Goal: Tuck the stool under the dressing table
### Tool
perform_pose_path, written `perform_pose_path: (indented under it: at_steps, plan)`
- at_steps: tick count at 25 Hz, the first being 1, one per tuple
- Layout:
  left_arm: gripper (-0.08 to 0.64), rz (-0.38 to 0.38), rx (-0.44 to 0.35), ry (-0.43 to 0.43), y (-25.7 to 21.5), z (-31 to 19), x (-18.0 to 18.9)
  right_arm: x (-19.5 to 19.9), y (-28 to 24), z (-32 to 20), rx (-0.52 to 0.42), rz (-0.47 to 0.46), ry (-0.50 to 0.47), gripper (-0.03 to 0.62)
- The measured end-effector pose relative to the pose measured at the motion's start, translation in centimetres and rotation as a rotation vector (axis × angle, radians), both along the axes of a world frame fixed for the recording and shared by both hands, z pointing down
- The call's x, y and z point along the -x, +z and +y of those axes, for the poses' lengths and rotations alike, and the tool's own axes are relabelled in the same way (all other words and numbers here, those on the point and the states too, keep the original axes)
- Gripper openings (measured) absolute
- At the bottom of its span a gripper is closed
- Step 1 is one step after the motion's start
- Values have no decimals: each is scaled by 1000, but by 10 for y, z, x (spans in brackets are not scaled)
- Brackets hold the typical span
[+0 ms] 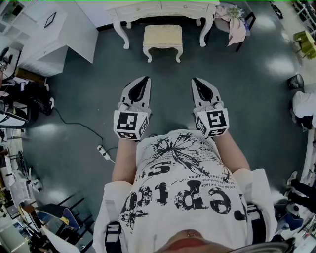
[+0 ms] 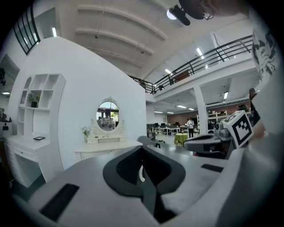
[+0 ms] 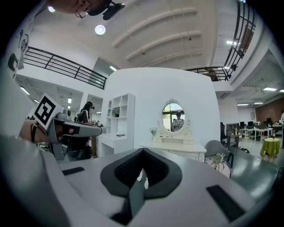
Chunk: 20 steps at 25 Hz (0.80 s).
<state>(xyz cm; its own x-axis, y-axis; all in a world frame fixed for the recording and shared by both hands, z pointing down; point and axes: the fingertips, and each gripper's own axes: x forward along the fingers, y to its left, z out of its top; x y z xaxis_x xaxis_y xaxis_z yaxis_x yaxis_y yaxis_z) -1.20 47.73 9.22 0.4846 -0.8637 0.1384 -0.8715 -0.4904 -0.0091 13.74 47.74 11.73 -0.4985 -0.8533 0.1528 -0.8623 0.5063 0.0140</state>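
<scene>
A cream cushioned stool stands on the dark floor just in front of the white dressing table, between its curved legs. My left gripper and right gripper are held side by side at waist height, pointing at the stool and well short of it. Both are shut with nothing in them. In the left gripper view the dressing table and its oval mirror show past the shut left gripper. The right gripper view shows the same table beyond the right gripper. Both gripper views hide the stool.
A white shelf unit with a desk stands left of the table. To its right is a chair draped in pink cloth with flowers. A power strip and cable lie on the floor at my left, and clutter lines both sides.
</scene>
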Motion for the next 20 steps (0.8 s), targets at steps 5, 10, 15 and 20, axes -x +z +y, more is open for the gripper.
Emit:
perform_pose_path:
  at_steps: [5,10,15,20]
  plan:
    - [20,5,4,0,3,-1,3,-1,5,1,12,4,9,17]
    - [20,10,14,-1,5,-1,9,5,7,2,21,11,-1,17]
    - [20,9,37,1,11,-9,15,11,7,-6,42,-26,2,17]
    - [20,15,70,-13,19,-17,15,6,15,-17,78,-16,15,17]
